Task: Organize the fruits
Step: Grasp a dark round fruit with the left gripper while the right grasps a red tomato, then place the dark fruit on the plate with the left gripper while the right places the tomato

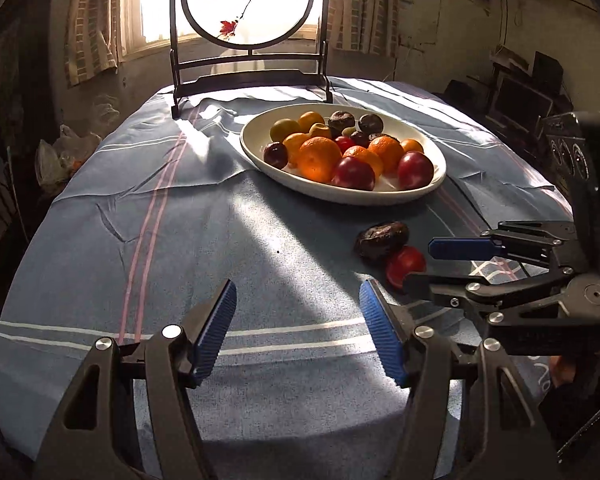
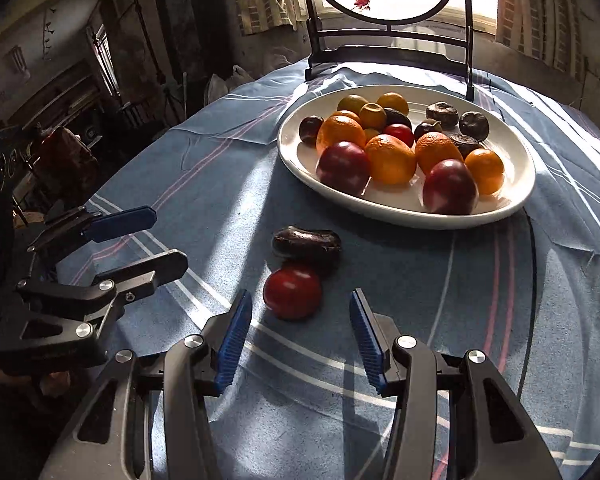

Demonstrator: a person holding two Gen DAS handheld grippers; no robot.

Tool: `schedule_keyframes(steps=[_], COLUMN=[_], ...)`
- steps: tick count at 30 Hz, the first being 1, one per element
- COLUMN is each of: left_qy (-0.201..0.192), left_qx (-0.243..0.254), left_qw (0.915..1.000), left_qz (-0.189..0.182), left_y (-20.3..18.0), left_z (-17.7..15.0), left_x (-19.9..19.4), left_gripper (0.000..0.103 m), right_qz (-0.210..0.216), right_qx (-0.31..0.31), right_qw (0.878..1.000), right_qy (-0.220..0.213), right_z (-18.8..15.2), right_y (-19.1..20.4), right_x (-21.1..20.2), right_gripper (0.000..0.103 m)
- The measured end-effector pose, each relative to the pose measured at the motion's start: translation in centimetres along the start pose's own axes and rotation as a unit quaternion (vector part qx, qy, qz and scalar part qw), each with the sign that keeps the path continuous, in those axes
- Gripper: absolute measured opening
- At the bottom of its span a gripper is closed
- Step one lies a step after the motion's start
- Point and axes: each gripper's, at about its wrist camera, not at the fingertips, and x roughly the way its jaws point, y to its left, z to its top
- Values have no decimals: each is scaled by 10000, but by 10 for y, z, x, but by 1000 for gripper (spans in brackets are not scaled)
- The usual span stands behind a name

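Both empty and open: left gripper [image 1: 298, 330] over bare cloth [image 1: 100, 208], right gripper [image 2: 300, 338] just behind red fruit [image 2: 292, 294] touching dark fruit [image 2: 306, 244], near full plate [image 2: 512, 204].

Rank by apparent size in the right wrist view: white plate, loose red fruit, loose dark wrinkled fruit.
1. white plate
2-3. red fruit and dark wrinkled fruit: look alike; the red one lies nearer the camera, so unranked.

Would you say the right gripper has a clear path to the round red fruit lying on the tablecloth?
Probably yes: the right gripper stands open just short of the round red fruit, nothing between; the dark wrinkled fruit touches its far side.
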Motion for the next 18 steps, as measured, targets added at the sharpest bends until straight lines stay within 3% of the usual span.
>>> schedule_keyframes(steps=[2, 5, 11, 15, 18], left_qy=[13, 12, 156, 258, 499], left_qx=[-28, 29, 297, 470, 616], left_qw=[10000, 10000, 9990, 9974, 9955], left_qz=[-35, -75, -297, -484, -525], left_y=[-2, -7, -31, -55, -73], left_z=[1, 2, 8, 15, 20], left_x=[0, 2, 15, 29, 45], left_gripper=[62, 62, 63, 63, 62], right_qz=[-155, -102, -75, -287, -173], right_qx=[-5, 68, 414, 862, 1309], right_qw=[9995, 9996, 9991, 9948, 9896], right_qy=[263, 268, -79, -467, -563], right_z=[7, 12, -4, -21, -30], right_y=[4, 5, -20, -59, -88], right_x=[14, 19, -7, -35, -46], right_gripper=[50, 31, 31, 31, 31])
